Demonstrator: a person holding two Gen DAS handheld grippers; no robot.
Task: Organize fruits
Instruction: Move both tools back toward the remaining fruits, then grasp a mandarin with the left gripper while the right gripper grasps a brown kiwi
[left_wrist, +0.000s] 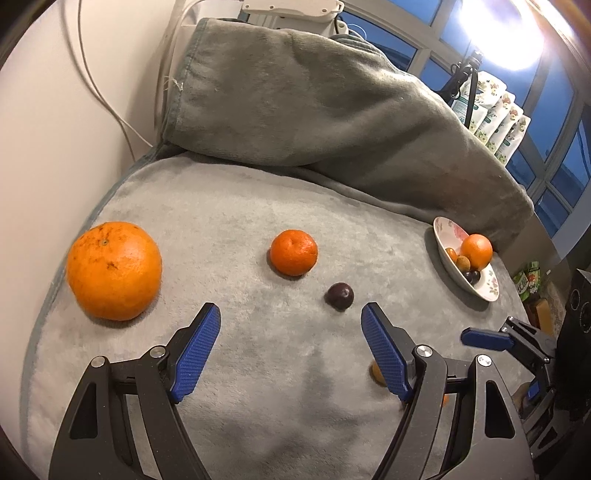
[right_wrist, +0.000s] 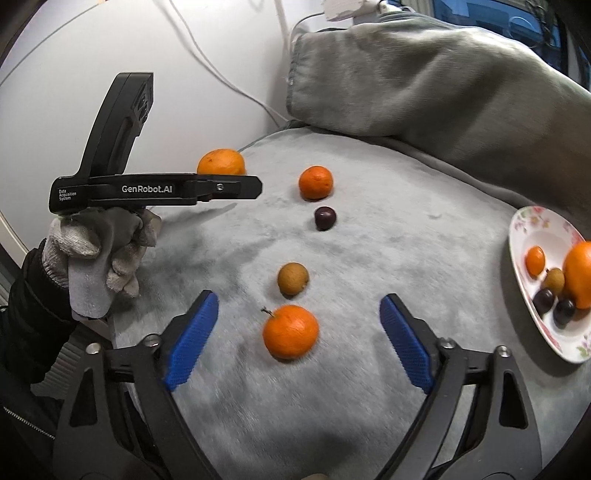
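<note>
Both claws empty.

Left claw (left_wrist: 290, 319): jaws wide apart, nothing between the pads, over the grey blanket (left_wrist: 229, 206) that covers the desk. Held by a gloved hand (right_wrist: 99, 254).

Right claw (right_wrist: 299, 308): jaws wide apart, a stemmed mandarin (right_wrist: 290, 331) lying between the fingers, not touched by either pad.

Loose fruit on the blanket: a big orange (left_wrist: 113, 270) near the left edge; a mandarin (left_wrist: 293, 252) mid-desk; a dark plum (left_wrist: 339, 295) just beside it; a brown longan (right_wrist: 293, 278) just beyond the stemmed mandarin.

Floral plate (right_wrist: 532, 225) at the right edge, holding an orange (right_wrist: 580, 275), a small orange fruit, a longan and two plums.
</note>
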